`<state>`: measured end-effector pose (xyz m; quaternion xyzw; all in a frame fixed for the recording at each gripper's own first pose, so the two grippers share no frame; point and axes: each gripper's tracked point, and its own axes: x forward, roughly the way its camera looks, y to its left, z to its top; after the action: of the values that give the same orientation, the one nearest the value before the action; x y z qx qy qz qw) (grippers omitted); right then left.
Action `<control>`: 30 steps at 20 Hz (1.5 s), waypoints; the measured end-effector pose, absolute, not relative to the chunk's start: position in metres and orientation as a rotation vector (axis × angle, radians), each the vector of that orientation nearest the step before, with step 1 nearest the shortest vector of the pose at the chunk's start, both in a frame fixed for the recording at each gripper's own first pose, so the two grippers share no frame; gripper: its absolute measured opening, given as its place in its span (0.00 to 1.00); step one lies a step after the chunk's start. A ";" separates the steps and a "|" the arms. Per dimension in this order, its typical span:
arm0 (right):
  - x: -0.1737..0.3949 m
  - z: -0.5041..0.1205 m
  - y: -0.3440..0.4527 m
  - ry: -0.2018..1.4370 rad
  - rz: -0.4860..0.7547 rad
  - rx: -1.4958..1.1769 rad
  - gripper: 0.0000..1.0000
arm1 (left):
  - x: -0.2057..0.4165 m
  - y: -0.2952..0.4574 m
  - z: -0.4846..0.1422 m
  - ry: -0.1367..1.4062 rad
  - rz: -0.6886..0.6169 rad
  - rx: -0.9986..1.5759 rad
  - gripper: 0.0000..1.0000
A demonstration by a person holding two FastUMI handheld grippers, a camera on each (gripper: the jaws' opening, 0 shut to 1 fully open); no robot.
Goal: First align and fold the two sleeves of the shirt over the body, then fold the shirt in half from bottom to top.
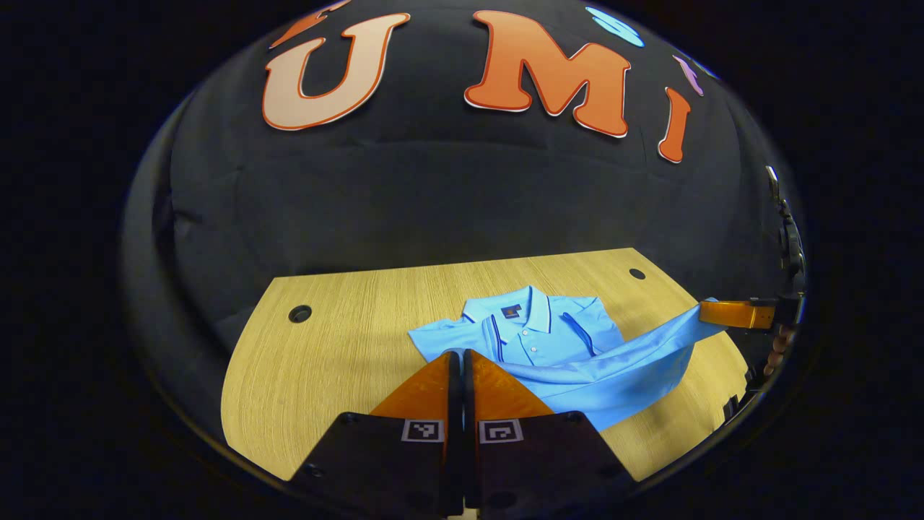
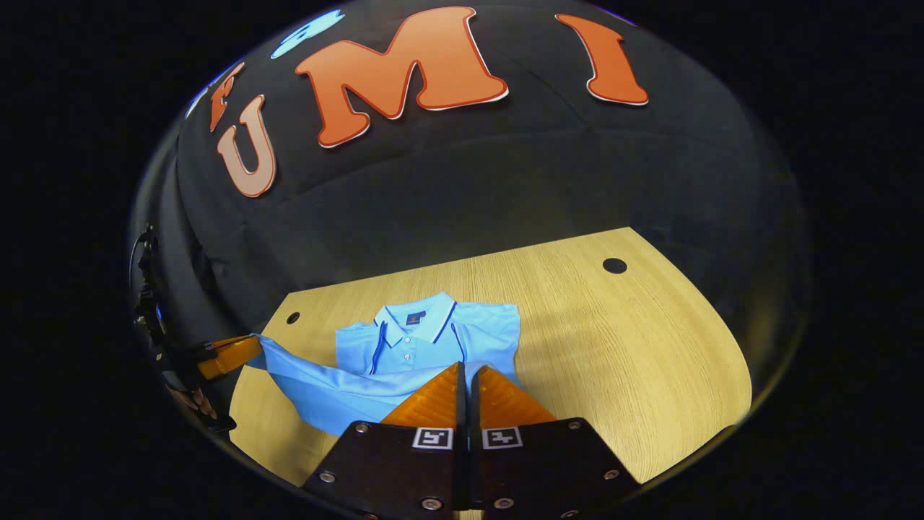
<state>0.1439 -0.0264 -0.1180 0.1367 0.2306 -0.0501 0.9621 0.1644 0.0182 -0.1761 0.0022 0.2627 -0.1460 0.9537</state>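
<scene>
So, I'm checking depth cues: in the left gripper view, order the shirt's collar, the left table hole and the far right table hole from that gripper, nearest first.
From the left gripper:
1. Shirt's collar, just ahead, slightly right.
2. Left table hole, off to the left.
3. Far right table hole, near the table's back edge.

Left gripper, right gripper: fingers closed, raised.

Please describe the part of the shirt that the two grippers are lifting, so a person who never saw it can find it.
On the light wooden table lies a light blue polo shirt, collar toward the black cloth wall. Its bottom hem is raised off the table, stretched between the left gripper and right gripper. Unlike the flat collar end, it hangs as a taut band.
</scene>
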 end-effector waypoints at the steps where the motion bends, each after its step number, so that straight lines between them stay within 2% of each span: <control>1: 0.152 -0.116 -0.028 0.467 -0.106 0.270 0.01 | 0.172 0.018 -0.176 0.532 -0.298 -0.007 0.04; 6: 0.189 -0.116 -0.029 0.479 -0.094 0.256 0.01 | 0.208 0.025 -0.182 0.551 -0.267 -0.056 0.04; 14: 0.249 -0.147 -0.040 0.530 -0.023 0.278 0.01 | 0.254 0.031 -0.218 0.597 -0.132 -0.104 0.04; 30: 0.336 -0.225 -0.068 0.662 0.037 0.366 0.02 | 0.317 0.018 -0.291 0.658 -0.025 0.043 0.04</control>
<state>0.3358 -0.0685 -0.2252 0.1788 0.3231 0.0183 0.9292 0.3170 0.0178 -0.2909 0.0212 0.3229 -0.0121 0.9461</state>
